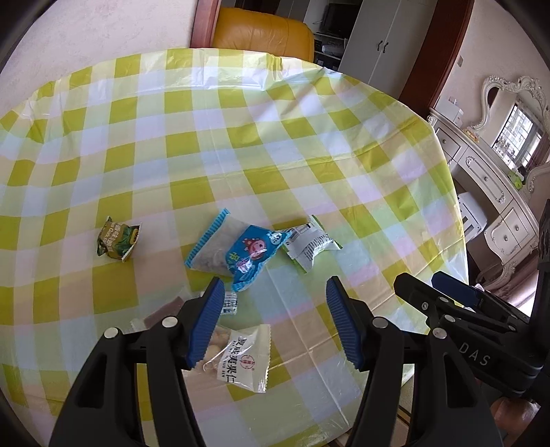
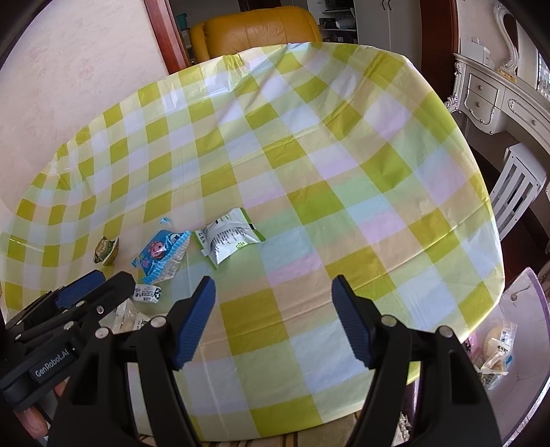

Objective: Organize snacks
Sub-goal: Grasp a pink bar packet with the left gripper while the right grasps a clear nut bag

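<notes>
Several snack packets lie on the checked tablecloth. They include a blue cartoon packet, a green-and-white packet, a small green packet, a tiny white packet and a white nut packet. My left gripper hangs open just above the nut packet, whose left part is hidden under the left finger. My right gripper is open over bare cloth, to the right of the green-and-white packet and the blue packet. Each view shows the other gripper beside it: the right gripper and the left gripper.
A clear-walled bin holding snack packets sits below the table's right edge. A yellow leather chair stands behind the table. A white dresser and a white slatted stool are to the right.
</notes>
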### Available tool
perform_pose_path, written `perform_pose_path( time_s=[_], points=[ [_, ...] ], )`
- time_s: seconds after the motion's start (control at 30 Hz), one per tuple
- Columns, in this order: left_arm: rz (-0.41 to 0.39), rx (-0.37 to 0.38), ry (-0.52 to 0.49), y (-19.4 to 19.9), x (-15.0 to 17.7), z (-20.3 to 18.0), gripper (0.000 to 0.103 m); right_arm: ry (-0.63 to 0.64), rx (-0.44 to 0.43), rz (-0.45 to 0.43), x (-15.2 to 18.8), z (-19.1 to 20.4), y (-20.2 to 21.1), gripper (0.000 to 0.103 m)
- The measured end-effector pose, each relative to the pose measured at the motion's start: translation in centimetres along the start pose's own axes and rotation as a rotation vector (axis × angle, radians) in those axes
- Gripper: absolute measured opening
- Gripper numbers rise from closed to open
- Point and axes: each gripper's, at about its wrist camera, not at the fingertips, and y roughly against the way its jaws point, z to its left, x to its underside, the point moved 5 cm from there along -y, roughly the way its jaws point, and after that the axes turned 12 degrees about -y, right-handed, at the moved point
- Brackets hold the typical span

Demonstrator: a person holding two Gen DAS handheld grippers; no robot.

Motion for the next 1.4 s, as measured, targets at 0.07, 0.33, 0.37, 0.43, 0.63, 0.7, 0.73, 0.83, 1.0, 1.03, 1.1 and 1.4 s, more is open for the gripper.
perform_pose_path(
  time_s=[0.07, 0.33, 0.37, 0.43, 0.63, 0.7, 0.73, 0.83, 1.0, 1.03, 1.1, 1.4],
  points=[
    [-0.004, -0.012, 0.018, 0.3, 0.4, 1.1, 0.060, 0.001, -0.018, 0.005, 0.3, 0.8, -0.4, 0.070],
    [-0.022, -0.074, 0.133, 2.3, 2.9, 6.9, 0.060, 0.045, -0.065, 0.005, 1.5, 3.5, -1.4, 0.070],
    [-0.023, -0.083, 0.154, 2.6, 3.4, 7.9, 0.060, 0.046, -0.068, 0.007, 1.6, 3.7, -1.5, 0.071],
    [-0.026, -0.090, 0.199, 3.1, 4.4, 9.8, 0.060, 0.064, -0.068, 0.006, 2.0, 4.2, -1.7, 0.072],
    [-0.010, -0.066, 0.284, 2.9, 7.3, 13.4, 0.059, 0.109, -0.082, 0.022, 3.2, 5.5, -2.2, 0.072],
    [-0.002, -0.048, 0.291, 2.6, 7.8, 13.6, 0.059, 0.145, -0.087, 0.033, 3.9, 6.5, -2.2, 0.072],
    [-0.002, -0.041, 0.297, 2.4, 8.0, 13.8, 0.059, 0.174, -0.090, 0.043, 4.4, 7.1, -2.4, 0.072],
    [0.011, -0.050, 0.306, 2.1, 8.4, 14.2, 0.059, 0.285, -0.099, 0.073, 6.0, 9.5, -2.9, 0.075],
    [0.045, -0.057, 0.237, 1.3, 8.7, 13.5, 0.059, 0.459, -0.111, 0.150, 8.2, 12.6, -4.5, 0.076],
    [0.053, -0.058, 0.220, 1.1, 8.8, 13.3, 0.059, 0.487, -0.111, 0.160, 8.5, 13.0, -4.8, 0.076],
    [0.068, -0.053, 0.202, 0.7, 9.0, 13.1, 0.059, 0.548, -0.098, 0.175, 9.1, 13.5, -5.5, 0.076],
    [0.080, -0.023, 0.129, -0.1, 8.8, 11.9, 0.059, 0.591, -0.107, 0.235, 9.5, 13.8, -7.6, 0.074]
  ],
)
